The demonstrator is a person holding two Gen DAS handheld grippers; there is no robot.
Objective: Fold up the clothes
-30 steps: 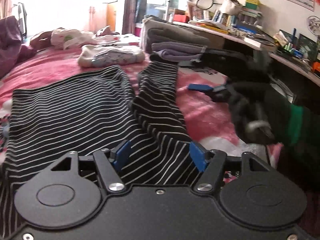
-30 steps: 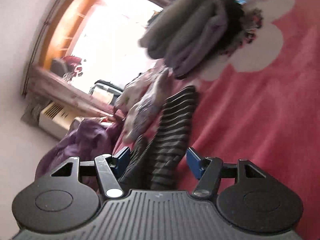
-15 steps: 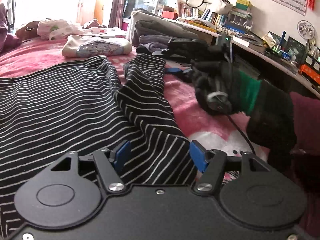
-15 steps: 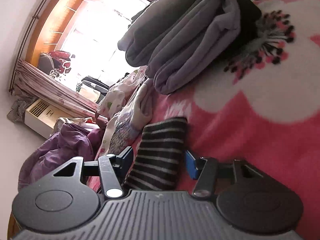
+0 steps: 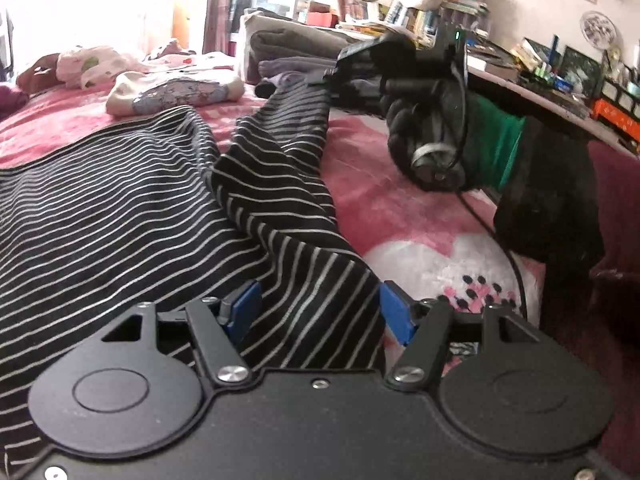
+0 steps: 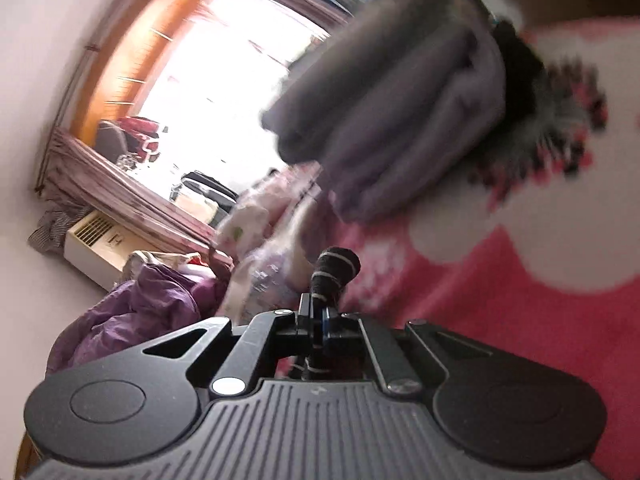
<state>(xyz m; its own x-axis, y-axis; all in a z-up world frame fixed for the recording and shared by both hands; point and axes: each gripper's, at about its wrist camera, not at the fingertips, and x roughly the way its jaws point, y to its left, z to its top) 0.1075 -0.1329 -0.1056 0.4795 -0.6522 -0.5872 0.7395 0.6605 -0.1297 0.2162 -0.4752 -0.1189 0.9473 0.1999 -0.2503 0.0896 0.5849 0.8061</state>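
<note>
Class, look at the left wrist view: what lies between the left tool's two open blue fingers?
Black-and-white striped fabric: the striped garment spreads between the left tool fingers, which stand apart, not clamped. The left wrist view shows this.

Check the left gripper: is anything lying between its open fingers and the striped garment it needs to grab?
Nothing visible does. The left gripper is open directly over the striped garment, with the striped cloth already lying between its blue pads. The right gripper is shut on the sleeve end, away from that spot.

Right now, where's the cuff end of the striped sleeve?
In the right wrist view the striped sleeve cuff is pinched in the shut right tool, over the pink blanket, just below the folded grey clothes stack.
</note>
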